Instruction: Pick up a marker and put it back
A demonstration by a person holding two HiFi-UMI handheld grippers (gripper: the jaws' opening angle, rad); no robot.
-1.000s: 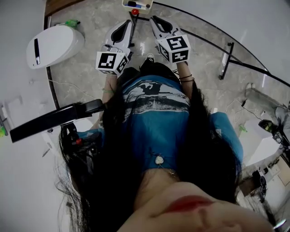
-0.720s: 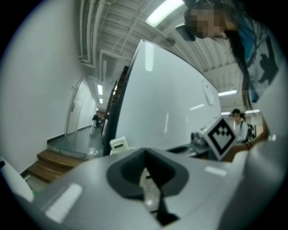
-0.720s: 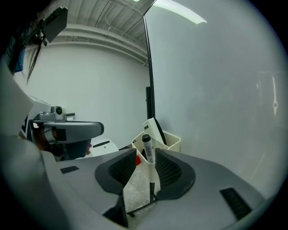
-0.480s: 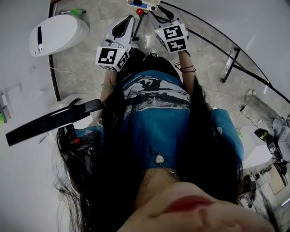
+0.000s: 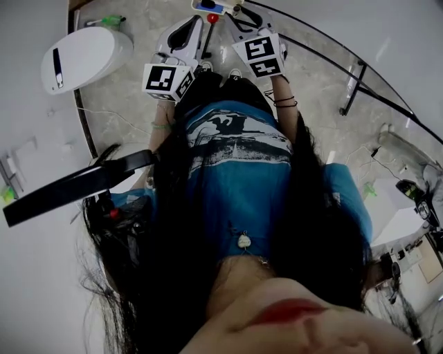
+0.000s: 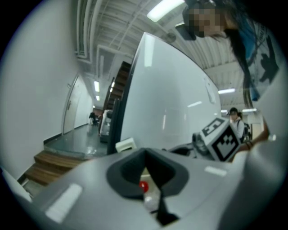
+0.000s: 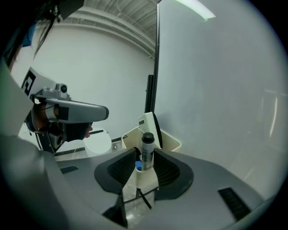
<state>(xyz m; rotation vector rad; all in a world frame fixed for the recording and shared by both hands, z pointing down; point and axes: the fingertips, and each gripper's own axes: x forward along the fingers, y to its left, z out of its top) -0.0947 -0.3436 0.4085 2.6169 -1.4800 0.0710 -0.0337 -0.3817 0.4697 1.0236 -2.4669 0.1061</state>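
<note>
My right gripper [image 7: 145, 158] is squeezed on a marker [image 7: 147, 152]. The marker stands straight up between the two jaws. It has a black cap on top and a pale body. The jaws press on it from both sides. Low down, a cream piece [image 7: 143, 179] sits around the bottom of the marker. I cannot tell if the marker is lifted out of it or sitting in it. A little bit of blue [image 7: 138, 166] shows just beside the marker, on its left. Right behind the marker is a cream box [image 7: 170, 143] with a white and black thing [image 7: 150, 123] leaning in it.

My left gripper [image 6: 147, 176] holds nothing. Its jaws are pushed together, with only a thin crack between them. Through that crack I can see a small red dot [image 6: 143, 186] and something white [image 6: 150, 201] farther off.

From my head camera, both grippers are held out in front of me, side by side and near each other. The right one reaches up to a small tray [image 5: 210, 6] at the top edge. A red thing [image 5: 212, 18] sits just beside that tray, between the two grippers. A big white oval thing [image 5: 83, 55] lies off to my left, well apart from the grippers.
</note>
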